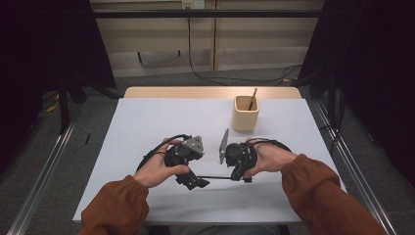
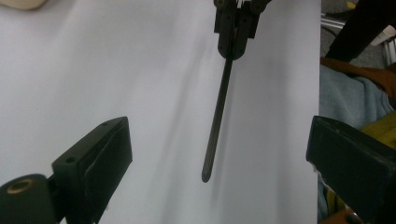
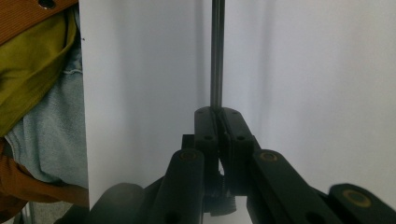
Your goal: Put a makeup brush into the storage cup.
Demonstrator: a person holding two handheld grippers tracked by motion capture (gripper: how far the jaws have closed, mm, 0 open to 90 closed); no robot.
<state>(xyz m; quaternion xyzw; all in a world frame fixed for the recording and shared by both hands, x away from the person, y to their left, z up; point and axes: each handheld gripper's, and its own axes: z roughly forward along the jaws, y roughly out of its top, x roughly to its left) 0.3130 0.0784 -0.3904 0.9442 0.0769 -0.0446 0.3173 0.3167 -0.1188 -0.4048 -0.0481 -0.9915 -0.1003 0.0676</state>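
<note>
A thin black rod (image 1: pixel 218 177) lies level just above the white table (image 1: pixel 147 122), near its front edge. My right gripper (image 1: pixel 243 177) is shut on the rod's right end; in the right gripper view the closed jaws (image 3: pixel 218 114) pinch the rod (image 3: pixel 217 56), which runs straight away from them. My left gripper (image 1: pixel 195 182) faces it from the left, open. In the left gripper view its jaws (image 2: pixel 219 140) stand wide apart. The rod's free tip (image 2: pixel 206 176) reaches between them without touching either. The right gripper (image 2: pixel 235 28) shows beyond, holding the far end.
A beige wooden cup (image 1: pixel 245 113) with a stick (image 1: pixel 253 98) in it stands at the back right of the table. The person's lap and orange sleeves are at the table's near edge (image 1: pixel 195 218). Metal rails run along both sides of the table.
</note>
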